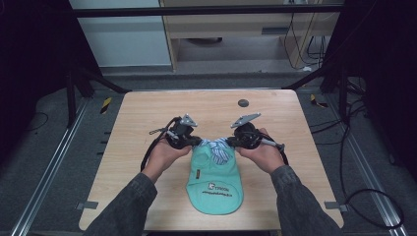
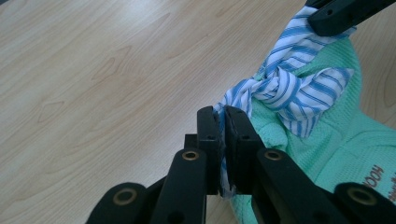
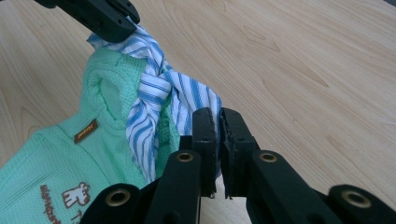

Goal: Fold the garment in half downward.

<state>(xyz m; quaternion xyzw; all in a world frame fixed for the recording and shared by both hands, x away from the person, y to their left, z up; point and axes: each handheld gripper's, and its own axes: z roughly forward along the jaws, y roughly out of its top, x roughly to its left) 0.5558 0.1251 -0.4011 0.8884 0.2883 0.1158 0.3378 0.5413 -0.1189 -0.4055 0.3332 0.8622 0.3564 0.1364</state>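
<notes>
**Both grippers pinch the striped collar of a small green garment**

The left gripper [image 1: 189,139] and the right gripper [image 1: 235,140] face each other over the pale wooden worktop [image 1: 147,113], each with its jaws closed tight on the blue-and-white striped cloth collar [image 1: 219,148] of a small mint-green knitted garment [image 1: 215,184]. The collar is knotted between the two pairs of jaws, and one end runs into each grip.

Around the jaws the worktop is bare wood. A small dark round disc [image 1: 243,103] lies beyond the jaws, well apart from them, near the far edge. Nothing stands between the two grippers but the cloth itself.

The garment's long axis runs from the jaws back toward the person, collar end at the jaws, rounded hem nearest the person. Its printed front faces up.

The high view gives the whole garment, both hands and the grey three-cornered plates on the grippers. The left gripper view shows the collar's knot [image 2: 280,86] just beyond its own jaws and the other gripper's jaw tip on the far end of the stripes. The right gripper view shows a small brown label [image 3: 86,131] on the green knit beside the collar, and a white printed figure [image 3: 77,192] lower down.
</notes>
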